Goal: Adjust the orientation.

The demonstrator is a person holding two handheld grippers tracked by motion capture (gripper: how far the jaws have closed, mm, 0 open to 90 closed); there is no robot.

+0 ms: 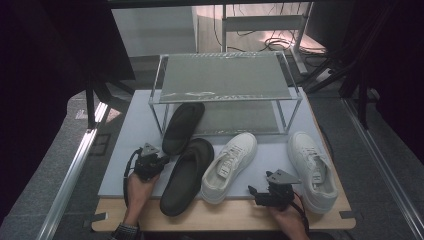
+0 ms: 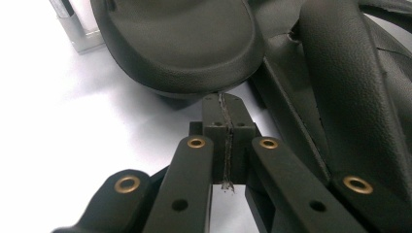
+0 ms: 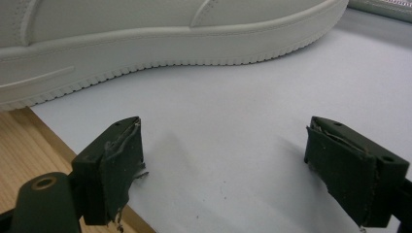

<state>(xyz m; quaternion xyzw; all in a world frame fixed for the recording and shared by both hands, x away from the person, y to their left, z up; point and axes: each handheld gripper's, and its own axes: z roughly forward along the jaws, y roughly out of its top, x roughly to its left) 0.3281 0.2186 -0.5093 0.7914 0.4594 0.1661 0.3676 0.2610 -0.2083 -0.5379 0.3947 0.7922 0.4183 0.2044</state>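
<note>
Here the left tongs (image 2: 224,104) are clenched, pad against pad, with nothing between them. Their tips sit just under the rounded heel edge of the rear black slipper (image 2: 180,43); whether they touch it I cannot tell. The second black slipper (image 2: 340,87) lies close on their right side, its broad strap rising beside the linkage.

The right tongs (image 3: 223,165) stand released, jaws wide apart over bare white mat (image 3: 233,107), gripping nothing. Ahead of them runs the ribbed sole of a white sneaker (image 3: 145,34), apart from both pads.

From the high view, the left tongs (image 1: 161,161) point away from the person towards the slippers, the left hand (image 1: 137,187) wrapped around the body behind them, forearm coming up from the near edge of the counter (image 1: 225,220). The right hand (image 1: 287,215) holds the right tongs (image 1: 251,190) low near that edge, jaws turned sideways towards the nearer sneaker (image 1: 227,167). The other white sneaker (image 1: 312,167) lies behind the right tongs, on their far side from that shoe. Beyond both pairs stands a two-tier metal rack (image 1: 225,80).

The nearer sneaker's tongue bears a small label, too small to read.
</note>
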